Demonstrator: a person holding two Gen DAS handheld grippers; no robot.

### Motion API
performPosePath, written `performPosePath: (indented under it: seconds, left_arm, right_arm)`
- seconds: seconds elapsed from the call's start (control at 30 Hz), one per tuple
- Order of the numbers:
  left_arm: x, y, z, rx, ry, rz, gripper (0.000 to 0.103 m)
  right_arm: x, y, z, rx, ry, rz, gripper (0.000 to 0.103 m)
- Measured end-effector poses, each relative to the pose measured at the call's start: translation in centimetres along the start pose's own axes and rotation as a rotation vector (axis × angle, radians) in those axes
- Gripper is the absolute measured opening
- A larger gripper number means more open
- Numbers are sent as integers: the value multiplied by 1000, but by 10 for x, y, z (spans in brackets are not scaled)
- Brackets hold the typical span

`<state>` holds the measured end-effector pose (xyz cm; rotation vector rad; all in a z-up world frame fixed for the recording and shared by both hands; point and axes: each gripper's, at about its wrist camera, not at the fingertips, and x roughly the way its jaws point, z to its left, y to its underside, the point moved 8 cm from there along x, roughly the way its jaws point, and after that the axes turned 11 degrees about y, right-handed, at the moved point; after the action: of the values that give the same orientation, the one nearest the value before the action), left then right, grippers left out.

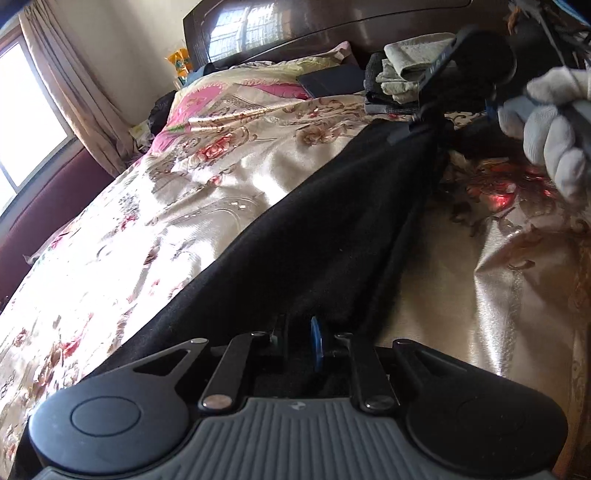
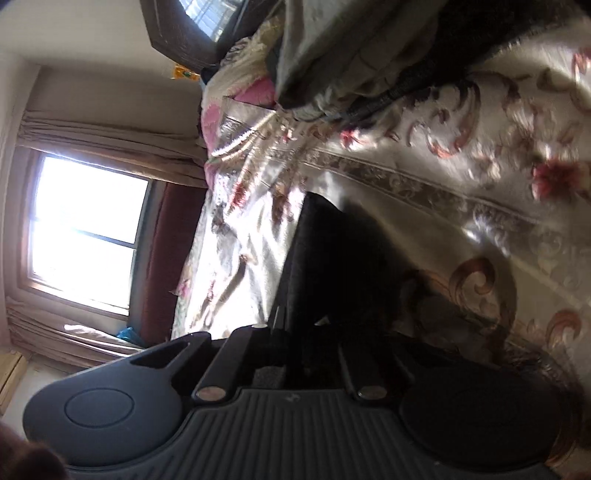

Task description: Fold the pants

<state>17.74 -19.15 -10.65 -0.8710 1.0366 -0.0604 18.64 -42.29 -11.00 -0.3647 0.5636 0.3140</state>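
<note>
On the far left of the left wrist view, a bright window (image 1: 26, 122) and a beige curtain (image 1: 74, 85) stand behind the bed (image 1: 110, 229), whose shiny floral cover fills the middle. Across that cover the black pants (image 1: 314, 236) lie as one long dark strip, running from the lower centre up toward the upper right. The left hand-held gripper (image 1: 299, 339) is pinched nearly shut on the near end of the pants, with black cloth bunched between its fingers. Further right, near the dark headboard (image 1: 332, 29), sits a stack of folded clothes (image 1: 402, 70). At the upper right, the right hand-held gripper (image 1: 424, 125), held by a white-gloved hand (image 1: 550, 129), is clamped on the far end of the pants, lifting the cloth into a peak. In the right wrist view the picture is rolled sideways; the same pants (image 2: 332, 258) rise from between that closed right hand-held gripper (image 2: 295, 343).
</note>
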Motion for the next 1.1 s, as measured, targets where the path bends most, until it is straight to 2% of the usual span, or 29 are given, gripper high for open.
performPosePath:
  seconds: [0.03,0.1,0.17,0.3,0.4,0.5,0.57,0.63,0.67,0.77,0.87,0.97,1.1]
  left_arm:
    - [-2,-1,-5,10,16,-9,31]
    - [1,2,-13,-16,62,-5,31]
    - [8,12,-15,-37,65,24,31]
    - [-14,22,-2,-76,22,11,36]
    - [-45,42,22,-113,-53,-1,36]
    - [-69,69,58,-158,-204,-2,38]
    - [-72,96,80,-201,-286,39,40]
    - [-66,125,90,-216,-335,125,43]
    - [-69,133,90,-216,-343,118,43]
    - [-80,126,82,-214,-321,88,43]
    - [-84,102,71,-215,-272,9,43]
    - [-73,66,59,-212,-210,-61,44]
    - [-48,28,39,-152,-147,-96,46]
  right_arm:
    - [-9,-3,5,-49,8,-28,6]
    - [-8,-5,0,-120,100,-42,6]
    - [14,1,-21,-135,228,34,6]
    - [-1,2,-10,-181,219,20,13]
    - [-29,2,-11,-232,241,-22,13]
    - [-33,9,-13,-261,259,-5,14]
    - [-21,14,-17,-213,247,14,14]
    - [-12,16,-21,-153,225,19,17]
    - [-7,16,-22,-115,210,21,18]
    - [-4,14,-23,-88,197,14,19]
    - [-11,9,-27,-37,169,-11,21]
    - [-7,6,-28,-17,164,-15,23]
    - [-7,6,-30,-24,151,-27,23]
